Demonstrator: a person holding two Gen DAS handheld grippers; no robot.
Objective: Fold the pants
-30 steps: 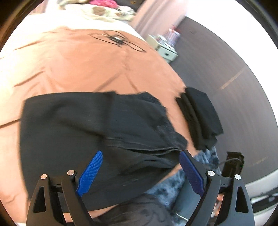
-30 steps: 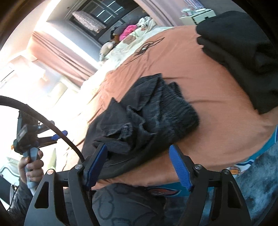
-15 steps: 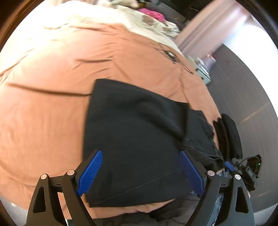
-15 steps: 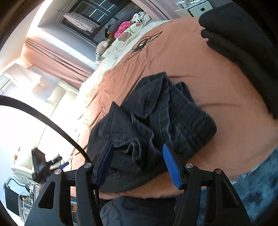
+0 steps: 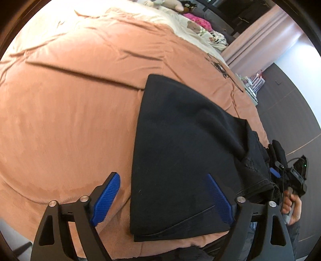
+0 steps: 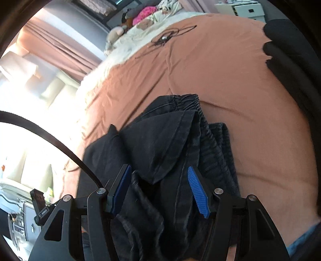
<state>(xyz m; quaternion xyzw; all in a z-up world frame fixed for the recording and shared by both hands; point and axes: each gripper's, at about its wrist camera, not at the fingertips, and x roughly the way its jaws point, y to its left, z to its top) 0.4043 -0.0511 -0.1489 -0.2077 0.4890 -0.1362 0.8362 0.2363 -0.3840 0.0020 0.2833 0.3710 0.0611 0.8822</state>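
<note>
Dark pants (image 5: 180, 144) lie on the orange bedspread (image 5: 70, 100), legs flat towards the near edge. My left gripper (image 5: 164, 192) is open above the leg hem, its left finger over bare bedspread and its right finger over the cloth. In the right wrist view the crumpled waist end of the pants (image 6: 170, 144), with its elastic band, lies bunched. My right gripper (image 6: 158, 188) is open with its jaws either side of the bunched cloth, close above it. The right gripper and the hand holding it show at the right edge of the left wrist view (image 5: 289, 180).
A stack of folded dark clothes (image 6: 291, 60) lies at the right of the bed. A black cable (image 6: 166, 38) rests on the far bedspread. Pillows and soft toys (image 5: 192, 22) are at the head. A white nightstand (image 6: 240, 9) stands beyond the bed. Pink curtains (image 5: 260, 34) hang behind.
The left gripper has swung left along the pants to the leg hem. The right gripper has moved down closer over the bunched waist, and its jaws have narrowed somewhat.
</note>
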